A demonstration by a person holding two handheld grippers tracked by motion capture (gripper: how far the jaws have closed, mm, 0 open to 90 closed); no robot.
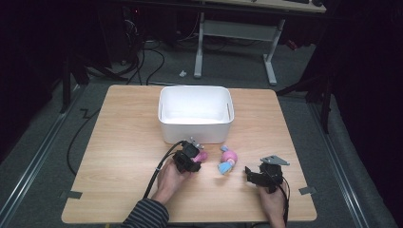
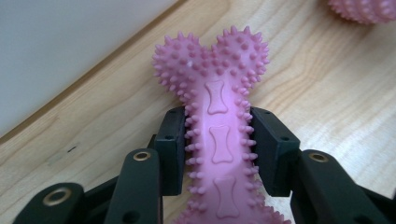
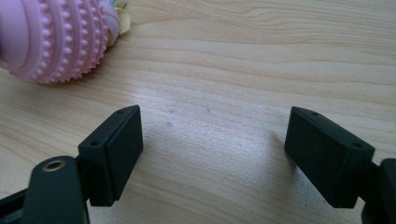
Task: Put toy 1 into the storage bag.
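Where the wooden worktop point(image 1: 123, 142) meets the near wall of the white plastic bin point(image 1: 195, 114), a pink spiked bone-shaped chew toy point(image 2: 217, 126) lies flat, its knobbed end toward the bin. Clamped on its shaft from both sides is the left tool point(image 2: 217, 149), held in the person's left hand point(image 1: 170, 179). Just beside it to the right lies a second toy, pink and blue point(image 1: 227, 160). Near that one, the right tool point(image 3: 212, 154) sits low over bare wood with its jaws wide apart.

spiky rubbery bone point(image 2: 217, 135); wood-grain table point(image 2: 327, 93)
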